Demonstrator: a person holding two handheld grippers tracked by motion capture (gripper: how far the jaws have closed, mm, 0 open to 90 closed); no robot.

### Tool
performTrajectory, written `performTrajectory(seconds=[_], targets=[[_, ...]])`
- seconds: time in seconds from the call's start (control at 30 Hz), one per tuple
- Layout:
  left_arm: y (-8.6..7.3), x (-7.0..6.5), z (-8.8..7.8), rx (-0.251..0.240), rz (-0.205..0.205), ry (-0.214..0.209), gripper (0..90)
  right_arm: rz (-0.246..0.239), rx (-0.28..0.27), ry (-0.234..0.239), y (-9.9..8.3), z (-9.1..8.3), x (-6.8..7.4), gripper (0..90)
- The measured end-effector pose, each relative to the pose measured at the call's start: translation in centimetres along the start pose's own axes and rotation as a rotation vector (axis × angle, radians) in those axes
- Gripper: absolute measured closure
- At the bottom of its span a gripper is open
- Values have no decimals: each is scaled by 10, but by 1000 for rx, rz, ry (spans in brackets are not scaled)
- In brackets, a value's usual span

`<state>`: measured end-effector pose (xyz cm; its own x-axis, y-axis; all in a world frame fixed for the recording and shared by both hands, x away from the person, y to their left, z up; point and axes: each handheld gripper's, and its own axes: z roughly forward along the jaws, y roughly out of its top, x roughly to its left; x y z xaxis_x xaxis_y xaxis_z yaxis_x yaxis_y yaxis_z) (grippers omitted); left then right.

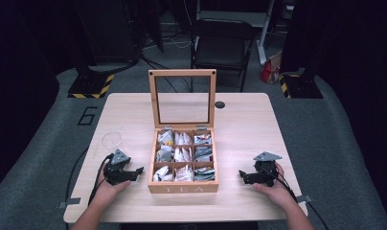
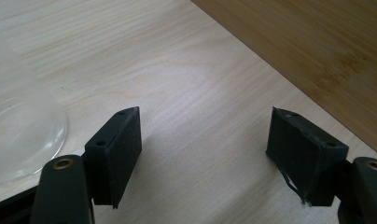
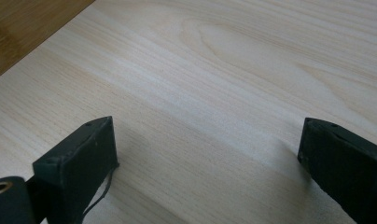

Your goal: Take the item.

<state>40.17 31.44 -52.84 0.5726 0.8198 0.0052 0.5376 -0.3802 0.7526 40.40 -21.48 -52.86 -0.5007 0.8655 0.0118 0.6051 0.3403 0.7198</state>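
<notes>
Now both tongs, left (image 1: pixel 136 171) and right (image 1: pixel 243 175), rest apart and empty on the desk (image 1: pixel 239 129), flanking the tea box (image 1: pixel 184 188), ready to reach inward; a glass (image 1: pixel 111 140) stands beyond the left.

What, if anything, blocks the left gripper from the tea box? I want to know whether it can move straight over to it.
Nothing visible does. The left gripper rests open on the table, with bare wood between it and the tea box. The glass cup stands off to the far side, out of that path. The box lid is already up.
</notes>
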Motion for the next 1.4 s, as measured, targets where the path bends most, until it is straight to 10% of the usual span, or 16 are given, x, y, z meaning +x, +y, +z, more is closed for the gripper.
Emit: performTrajectory(seconds=[0.87, 1.4], targets=[[2, 1, -10, -1, -60, 27, 403, -3, -2, 0, 0, 0, 0, 39], [13, -11, -33, -37, -54, -32, 459, -3, 1, 2, 0, 0, 0, 39]])
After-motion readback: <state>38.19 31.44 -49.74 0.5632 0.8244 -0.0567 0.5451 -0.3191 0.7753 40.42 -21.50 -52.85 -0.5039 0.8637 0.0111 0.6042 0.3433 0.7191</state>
